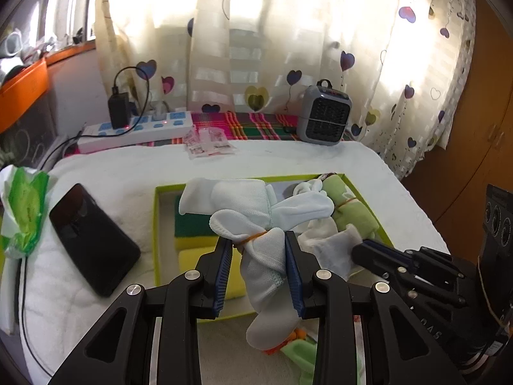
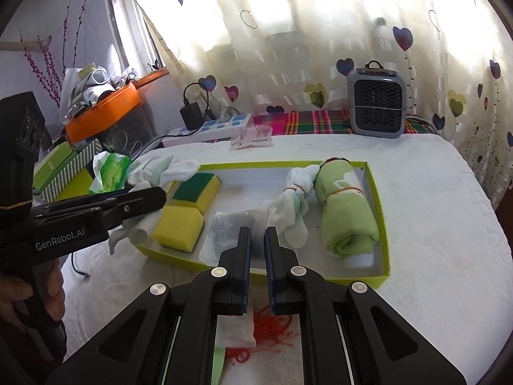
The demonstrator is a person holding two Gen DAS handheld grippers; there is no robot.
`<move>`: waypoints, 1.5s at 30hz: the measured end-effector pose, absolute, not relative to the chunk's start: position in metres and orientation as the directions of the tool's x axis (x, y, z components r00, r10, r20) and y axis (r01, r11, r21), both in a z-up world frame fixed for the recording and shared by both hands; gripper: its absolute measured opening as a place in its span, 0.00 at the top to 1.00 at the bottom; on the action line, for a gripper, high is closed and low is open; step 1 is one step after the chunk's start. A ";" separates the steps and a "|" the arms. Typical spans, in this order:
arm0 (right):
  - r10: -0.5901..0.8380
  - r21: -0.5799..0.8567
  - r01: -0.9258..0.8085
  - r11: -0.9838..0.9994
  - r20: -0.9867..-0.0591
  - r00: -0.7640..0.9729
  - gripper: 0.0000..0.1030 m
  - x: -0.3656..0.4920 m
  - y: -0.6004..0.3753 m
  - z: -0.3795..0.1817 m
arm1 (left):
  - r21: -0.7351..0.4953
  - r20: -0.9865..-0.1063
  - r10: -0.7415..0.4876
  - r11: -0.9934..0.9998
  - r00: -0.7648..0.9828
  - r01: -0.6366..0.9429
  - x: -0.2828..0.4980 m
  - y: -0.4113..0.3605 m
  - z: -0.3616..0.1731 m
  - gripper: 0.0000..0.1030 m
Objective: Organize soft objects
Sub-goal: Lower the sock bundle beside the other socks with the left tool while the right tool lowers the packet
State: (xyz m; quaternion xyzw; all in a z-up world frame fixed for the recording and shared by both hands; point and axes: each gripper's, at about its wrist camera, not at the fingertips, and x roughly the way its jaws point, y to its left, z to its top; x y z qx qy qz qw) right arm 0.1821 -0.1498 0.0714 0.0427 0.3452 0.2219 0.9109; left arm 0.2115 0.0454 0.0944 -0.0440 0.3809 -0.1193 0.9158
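Left tool [image 1: 258,240] clamped on banded white sock bundle [image 1: 256,221], held over green tray [image 1: 156,224]; right tool [image 2: 257,240] pinched closed, empty, at tray's near edge; sponges [image 2: 179,224] inside.

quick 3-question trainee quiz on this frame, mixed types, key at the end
1. True or false: the left tongs grip a tied white sock bundle.
2. What lies at the right end of the green box? A) phone B) rolled green towel C) heater
3. How many yellow sponges are in the box?

Key: 1 true; 2 B; 3 two.
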 end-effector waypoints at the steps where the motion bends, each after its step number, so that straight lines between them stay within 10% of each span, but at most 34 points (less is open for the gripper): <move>1: 0.437 0.233 -0.378 0.896 -0.615 0.656 0.91 0.186 -0.147 0.069 | -0.173 -0.689 -0.257 0.966 0.678 0.191 0.215 0.044 0.094 0.70; 45: 0.403 0.228 -0.349 0.909 -0.697 0.594 0.91 0.217 -0.138 0.038 | -0.135 -0.790 -0.227 0.971 0.569 0.199 0.294 0.015 0.038 0.70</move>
